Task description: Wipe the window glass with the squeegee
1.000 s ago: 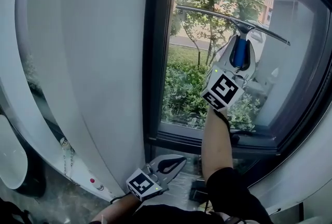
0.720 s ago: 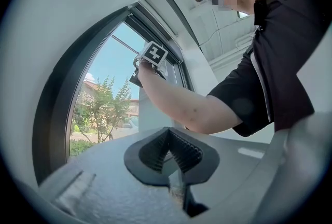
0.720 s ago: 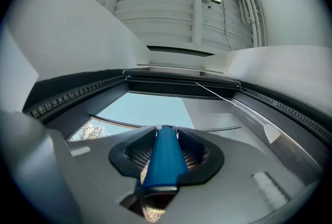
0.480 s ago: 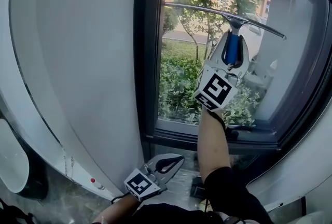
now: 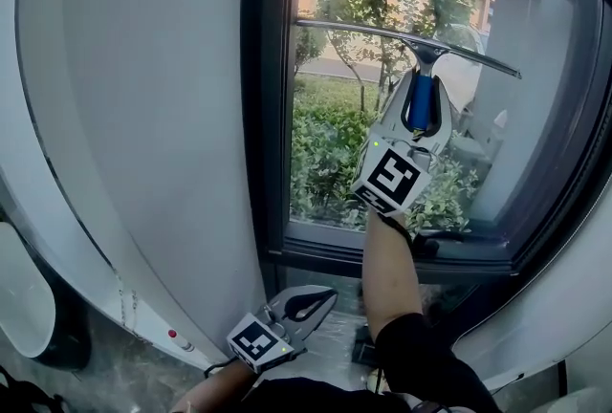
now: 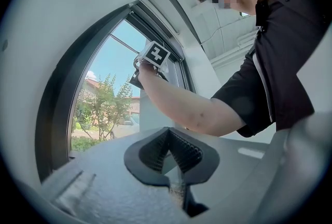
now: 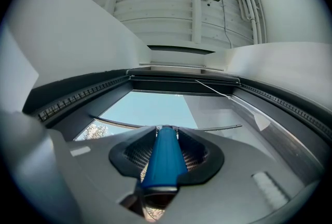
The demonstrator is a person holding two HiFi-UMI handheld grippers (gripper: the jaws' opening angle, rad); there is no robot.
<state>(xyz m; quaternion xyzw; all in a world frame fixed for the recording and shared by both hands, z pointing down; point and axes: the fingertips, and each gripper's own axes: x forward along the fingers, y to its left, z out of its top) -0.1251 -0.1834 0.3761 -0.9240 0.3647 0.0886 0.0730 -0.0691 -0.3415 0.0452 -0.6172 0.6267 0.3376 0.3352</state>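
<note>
The window glass [image 5: 330, 143] fills the dark window frame [image 5: 270, 115], with a pale wall panel [image 5: 143, 115] to its left. No water, foam or streaks show on the pane, so it is hard to tell how much has been wiped.

The squeegee [image 5: 382, 33] lies against the glass in its upper part. Its blade reaches almost from the left edge of the frame to the right edge and dips slightly towards the right. Judging by that, the stroke is near its top, and the wide stretch of glass below the blade, down to the bottom rail, looks left to do.

The right tool [image 5: 421, 86] is raised on an outstretched arm, its jaws pinching the squeegee's blue handle [image 7: 163, 158] from both sides, with the handle running straight up between them.

The left tool [image 5: 316, 301] hangs low, below the bottom rail and well apart from the pane. Its jaws are pressed together with nothing between them, and it takes no part in the wiping.
</note>
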